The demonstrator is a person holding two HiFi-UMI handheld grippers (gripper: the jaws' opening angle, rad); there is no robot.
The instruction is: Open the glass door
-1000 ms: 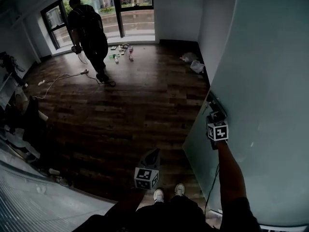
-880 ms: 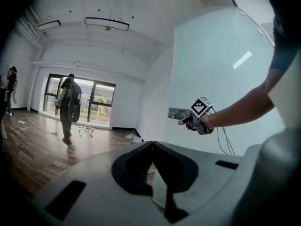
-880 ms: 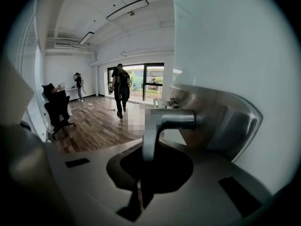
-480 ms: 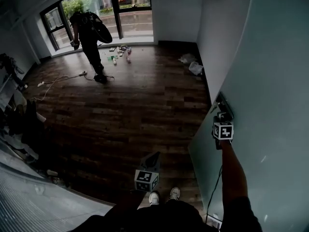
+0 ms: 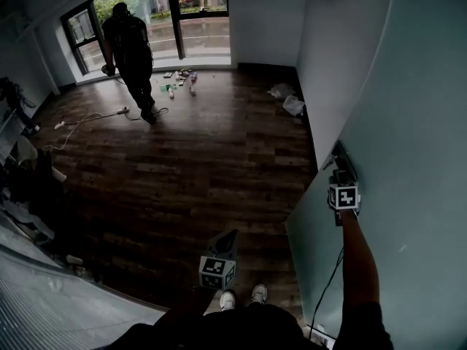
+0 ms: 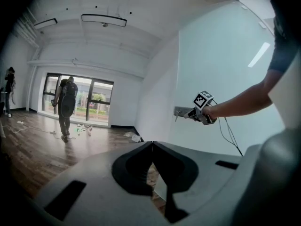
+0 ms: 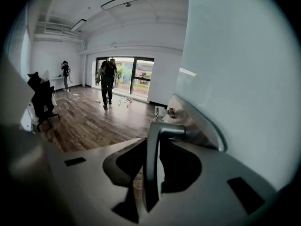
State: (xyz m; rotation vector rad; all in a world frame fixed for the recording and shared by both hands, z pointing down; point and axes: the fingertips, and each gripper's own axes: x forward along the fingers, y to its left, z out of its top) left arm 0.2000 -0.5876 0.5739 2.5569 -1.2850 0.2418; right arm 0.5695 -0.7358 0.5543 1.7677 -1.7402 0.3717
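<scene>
The frosted glass door fills the right side and stands swung open. Its metal lever handle sits on a plate near the door's edge. My right gripper is at that handle. In the right gripper view the lever runs down between the fingers of the gripper, with thin gaps on both sides. The jaws have just been opening, and the lever is still between them. My left gripper hangs low above the floor, apart from the door. Its tips meet on nothing.
A person walks near the far windows. Small items and a cable lie on the dark wood floor. Bags rest by the white wall. Clutter lines the left side. My shoes are below.
The door edge and my right gripper at the handle have moved right in the head view. The left gripper has shifted slightly. The far person has stepped nearer the window.
</scene>
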